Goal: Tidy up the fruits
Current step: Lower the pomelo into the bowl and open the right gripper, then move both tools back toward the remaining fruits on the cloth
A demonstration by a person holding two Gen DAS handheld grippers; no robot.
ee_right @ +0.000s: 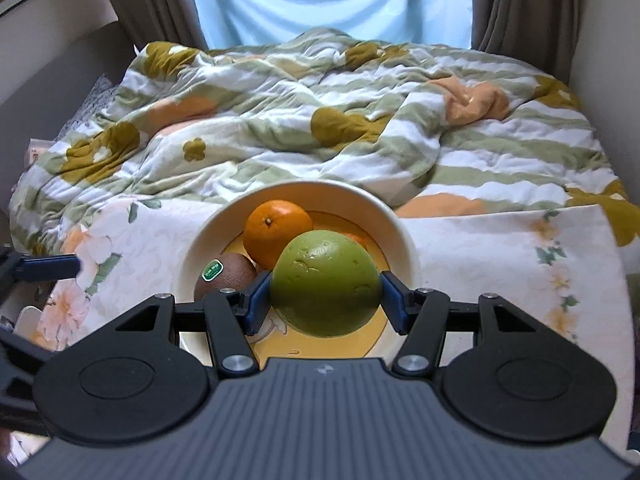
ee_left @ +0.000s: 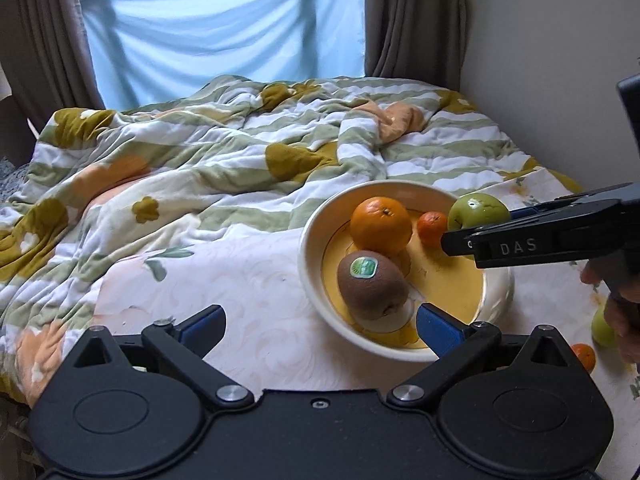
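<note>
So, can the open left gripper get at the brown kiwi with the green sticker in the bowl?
Probably yes. The left gripper is wide open, the brown kiwi with the green sticker lies just ahead in the cream bowl, and nothing sits between them.

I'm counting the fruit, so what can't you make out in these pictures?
- Small orange fruit in the bowl: right wrist view, mostly behind the green apple.
- Green fruit on the cloth: left wrist view, partly behind a hand.
- Orange fruit beside it: half hidden by the left hand-held gripper.

Left hand-held gripper (ee_left: 320, 324) jaws wide, right hand-held gripper (ee_right: 325, 294) clamped
</note>
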